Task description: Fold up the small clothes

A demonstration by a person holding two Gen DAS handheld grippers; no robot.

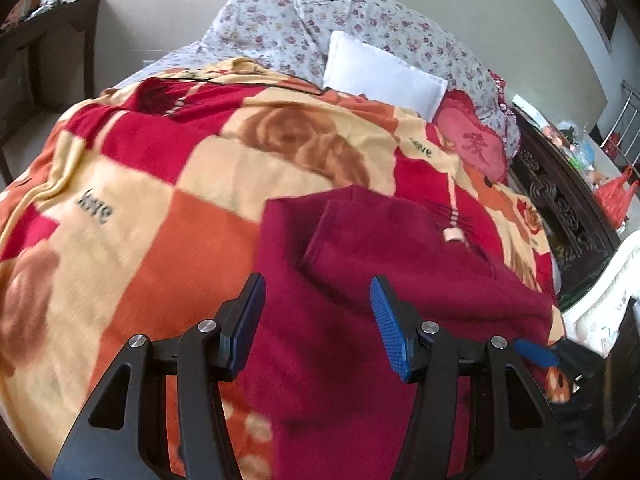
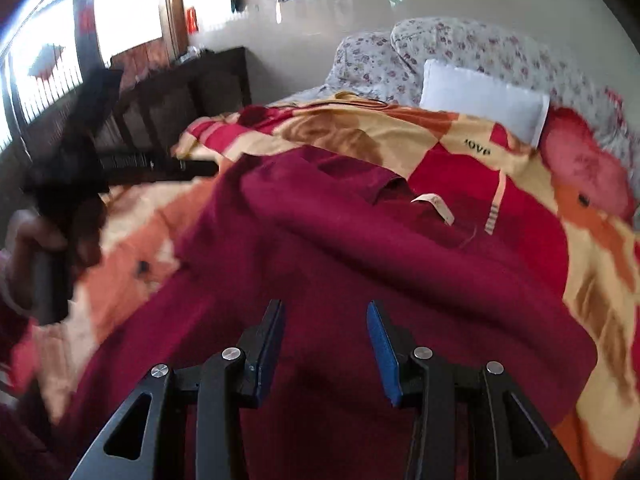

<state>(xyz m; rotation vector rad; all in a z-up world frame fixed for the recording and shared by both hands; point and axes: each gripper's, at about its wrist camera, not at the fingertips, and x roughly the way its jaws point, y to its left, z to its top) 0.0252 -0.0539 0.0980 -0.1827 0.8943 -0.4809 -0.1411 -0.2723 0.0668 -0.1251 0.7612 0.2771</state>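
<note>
A dark red garment (image 1: 360, 280) lies on the checked red, orange and cream blanket (image 1: 160, 208) of a bed, with one part folded over and a small cream label showing (image 1: 454, 235). My left gripper (image 1: 318, 280) is open and empty just above the garment's near part. In the right wrist view the garment (image 2: 340, 248) fills the middle, its label (image 2: 434, 205) showing. My right gripper (image 2: 326, 308) is open and empty above the garment's near edge. The left gripper (image 2: 120, 168) shows blurred at the left, held by a hand.
A white pillow (image 1: 384, 72), a floral quilt (image 1: 360, 20) and a pink cushion (image 1: 476, 144) lie at the bed's head. A dark carved wooden frame (image 1: 560, 208) runs along the right side. A dark table (image 1: 52, 40) stands at the far left.
</note>
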